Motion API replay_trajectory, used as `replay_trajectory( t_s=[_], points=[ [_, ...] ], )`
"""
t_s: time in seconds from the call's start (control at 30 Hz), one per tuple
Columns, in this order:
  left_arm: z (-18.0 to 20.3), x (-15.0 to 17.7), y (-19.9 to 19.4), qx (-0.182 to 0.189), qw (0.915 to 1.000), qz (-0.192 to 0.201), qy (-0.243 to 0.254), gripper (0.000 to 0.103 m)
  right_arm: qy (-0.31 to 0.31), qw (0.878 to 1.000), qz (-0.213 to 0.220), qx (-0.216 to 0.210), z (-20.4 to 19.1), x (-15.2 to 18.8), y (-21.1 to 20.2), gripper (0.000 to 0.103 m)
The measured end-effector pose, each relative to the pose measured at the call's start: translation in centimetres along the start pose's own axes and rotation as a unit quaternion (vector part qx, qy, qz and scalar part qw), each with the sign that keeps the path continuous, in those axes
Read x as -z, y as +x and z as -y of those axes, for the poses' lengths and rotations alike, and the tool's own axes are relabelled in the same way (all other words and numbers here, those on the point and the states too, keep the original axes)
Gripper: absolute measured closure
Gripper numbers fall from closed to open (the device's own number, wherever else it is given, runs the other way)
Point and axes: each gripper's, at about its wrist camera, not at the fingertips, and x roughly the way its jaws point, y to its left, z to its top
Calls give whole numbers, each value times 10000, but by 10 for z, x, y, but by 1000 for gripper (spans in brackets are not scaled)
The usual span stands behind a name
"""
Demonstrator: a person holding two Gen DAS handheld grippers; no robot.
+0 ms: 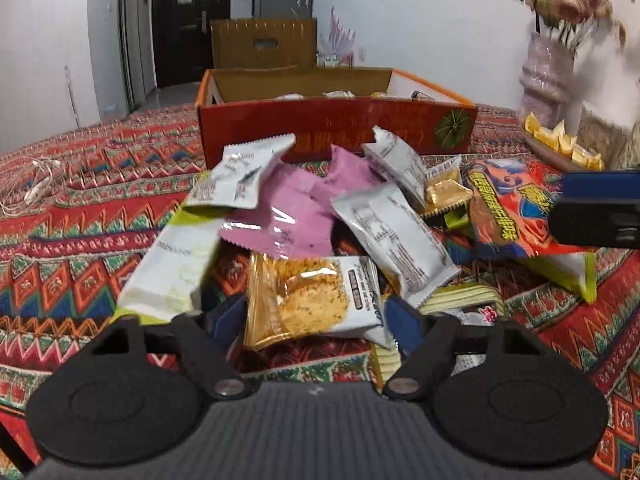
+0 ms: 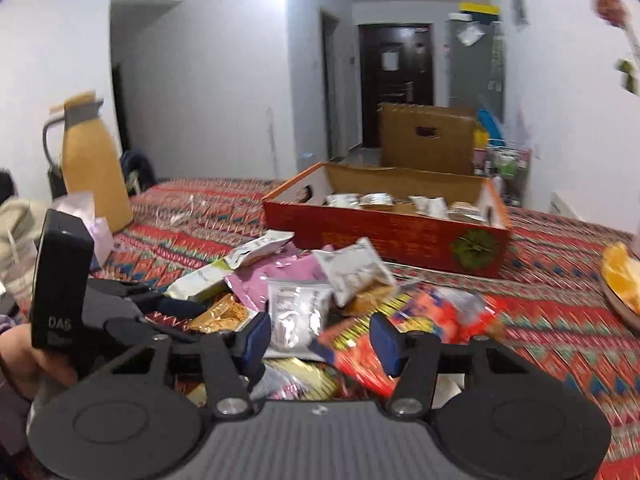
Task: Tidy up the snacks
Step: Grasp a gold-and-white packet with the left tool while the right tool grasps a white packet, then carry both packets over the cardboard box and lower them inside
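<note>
A heap of snack packets lies on the patterned cloth in front of an open red box (image 1: 320,128) (image 2: 384,236) that holds several packets. My left gripper (image 1: 314,316) is low over the near side of the heap, jaws partly open. A golden cracker packet (image 1: 304,296) lies flat between them, and I see no squeeze on it. Behind it are a pink packet (image 1: 288,208), white packets (image 1: 396,236) and a white-green one (image 1: 176,264). My right gripper (image 2: 320,340) hangs over the heap's right side, jaws apart, with a clear white packet (image 2: 298,312) and a red packet (image 2: 360,356) (image 1: 508,208) between them.
A vase of flowers (image 1: 548,68) and a plate of yellow pieces (image 1: 560,144) (image 2: 624,280) stand at the right. A yellow jug (image 2: 92,168) is at the far left and an earphone cable (image 1: 36,188) lies on the cloth. A brown cardboard box (image 1: 264,44) stands behind the red one.
</note>
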Motion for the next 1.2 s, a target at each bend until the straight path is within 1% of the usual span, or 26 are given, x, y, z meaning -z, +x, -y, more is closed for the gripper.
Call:
replay_trajectory(
  t_s=[0.07, 0.1, 0.13, 0.23, 0.33, 0.4, 0.43, 0.5, 0.53, 0.7, 0.8, 0.97, 1.1, 1.2],
  points=[
    [-5, 2, -4, 72, 10000, 44, -23, 47, -57, 9998, -186, -32, -5, -6, 24, 49],
    [-9, 3, -7, 172, 9998, 62, -104, 56, -38, 9997, -255, -50, -7, -8, 36, 49],
    [-12, 3, -10, 232, 9996, 78, -160, 56, -17, 9994, -322, -81, -8, -10, 47, 49],
    [-19, 1, -21, 138, 9992, 234, -306, 58, 21, 9980, -626, -99, -14, -14, 85, 49],
    [-27, -1, -41, 187, 9976, 471, -472, 58, -76, 9957, -919, 12, -22, -11, 110, 45],
    [-31, -1, -54, 204, 9964, 598, -564, 58, -123, 9949, -1001, 52, -25, -8, 118, 46],
    [-32, 0, -61, 160, 9961, 654, -576, 58, -121, 9950, -993, 67, -27, -6, 119, 56],
    [-32, -2, -69, 65, 9959, 698, -572, 58, -85, 9956, -932, 56, -28, -5, 115, 60],
    [-33, -1, -74, 36, 9957, 722, -576, 58, -74, 9961, -879, 34, -28, -5, 111, 62],
    [-27, 3, -102, -75, 9942, 809, -710, 58, -56, 9990, -446, 26, -31, -12, 72, 63],
    [-17, 10, -124, -196, 9923, 904, -821, 58, -60, 9999, -63, -63, -34, -9, 31, 63],
    [9, 26, -158, -116, 9915, 989, -841, 58, -282, 9987, 394, 147, -40, 0, -37, 63],
    [36, 40, -173, 101, 9923, 955, -778, 58, -203, 9981, 493, 312, -34, 22, -85, 63],
    [51, 52, -178, 147, 9931, 828, -819, 58, -60, 9980, 405, 489, -26, 46, -109, 63]
  ],
)
